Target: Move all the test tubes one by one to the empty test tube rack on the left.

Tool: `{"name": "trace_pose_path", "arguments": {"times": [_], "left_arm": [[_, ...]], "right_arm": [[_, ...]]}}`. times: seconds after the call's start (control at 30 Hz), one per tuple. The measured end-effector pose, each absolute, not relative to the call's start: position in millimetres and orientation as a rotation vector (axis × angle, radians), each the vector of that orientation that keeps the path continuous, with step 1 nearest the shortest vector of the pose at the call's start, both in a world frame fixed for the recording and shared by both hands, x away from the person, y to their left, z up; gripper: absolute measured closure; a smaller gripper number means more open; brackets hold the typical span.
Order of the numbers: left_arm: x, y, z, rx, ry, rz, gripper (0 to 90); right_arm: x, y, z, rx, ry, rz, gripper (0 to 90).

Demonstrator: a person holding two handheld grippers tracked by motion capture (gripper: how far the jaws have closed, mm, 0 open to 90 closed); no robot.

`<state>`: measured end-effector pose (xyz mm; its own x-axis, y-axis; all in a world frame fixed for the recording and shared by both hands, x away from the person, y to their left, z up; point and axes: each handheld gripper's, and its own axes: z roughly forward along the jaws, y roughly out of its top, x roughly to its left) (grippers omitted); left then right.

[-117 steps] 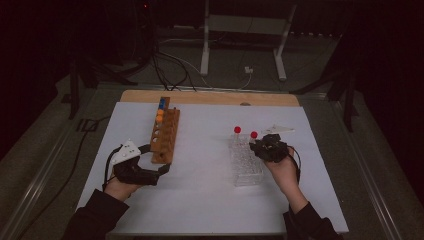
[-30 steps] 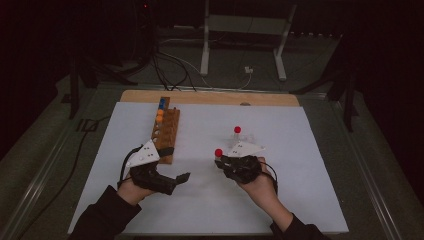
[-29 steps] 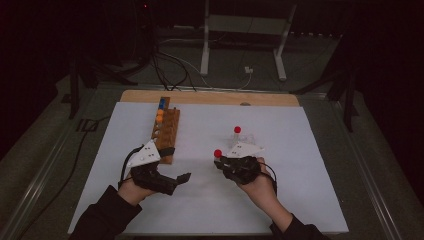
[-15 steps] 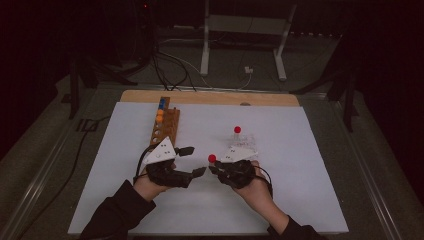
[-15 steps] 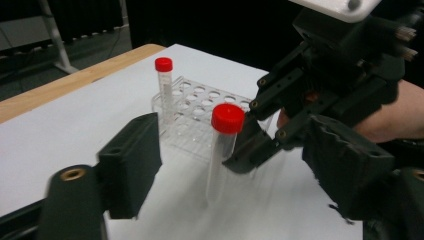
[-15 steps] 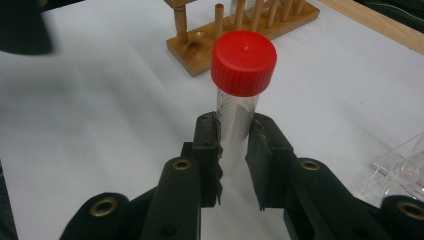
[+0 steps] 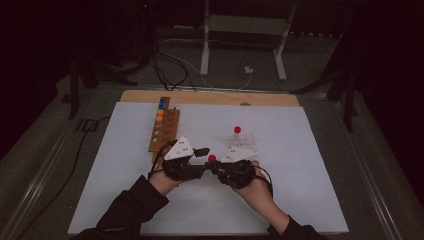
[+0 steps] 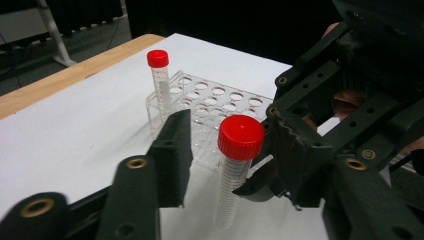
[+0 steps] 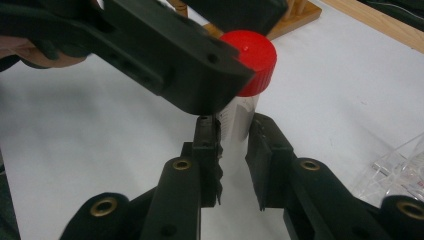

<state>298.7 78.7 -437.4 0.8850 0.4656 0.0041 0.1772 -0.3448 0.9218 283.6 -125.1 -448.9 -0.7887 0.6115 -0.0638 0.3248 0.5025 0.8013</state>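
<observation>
The red-capped tube (image 8: 235, 170) is held by the right tool (image 9: 232, 145); the left tool (image 8: 230, 145) has been closing around its cap, maybe not touching.

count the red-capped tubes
2. One tube is held upright in the right gripper, between the left gripper's fingers. The other tube stands in the clear rack.

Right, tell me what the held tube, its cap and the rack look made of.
Tube: clear plastic by the look, printed graduation marks showing through. Cap: red plastic, matte, ribbed edge. Rack: clear, glossy, probably acrylic; see-through walls with bright edges.
</observation>
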Motion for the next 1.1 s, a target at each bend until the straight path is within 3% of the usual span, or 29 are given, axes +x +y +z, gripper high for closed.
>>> {"name": "trace_pose_path", "arguments": {"times": [0.23,0.4,0.87,1.1], "left_arm": [[300,75,-439,1.944,0.449,0.335,60.1],[301,74,-441,1.950,0.439,0.320,69.0],[300,76,-434,1.956,0.406,0.356,71.4],[302,86,-426,1.955,0.427,0.386,71.5]], "right_arm": [[284,-125,-449,0.779,2.415,1.186,75.0],[284,-125,-449,0.779,2.414,1.184,75.0],[284,-128,-447,0.777,2.393,1.236,73.7],[282,-132,-442,0.774,2.363,1.290,48.9]]}}
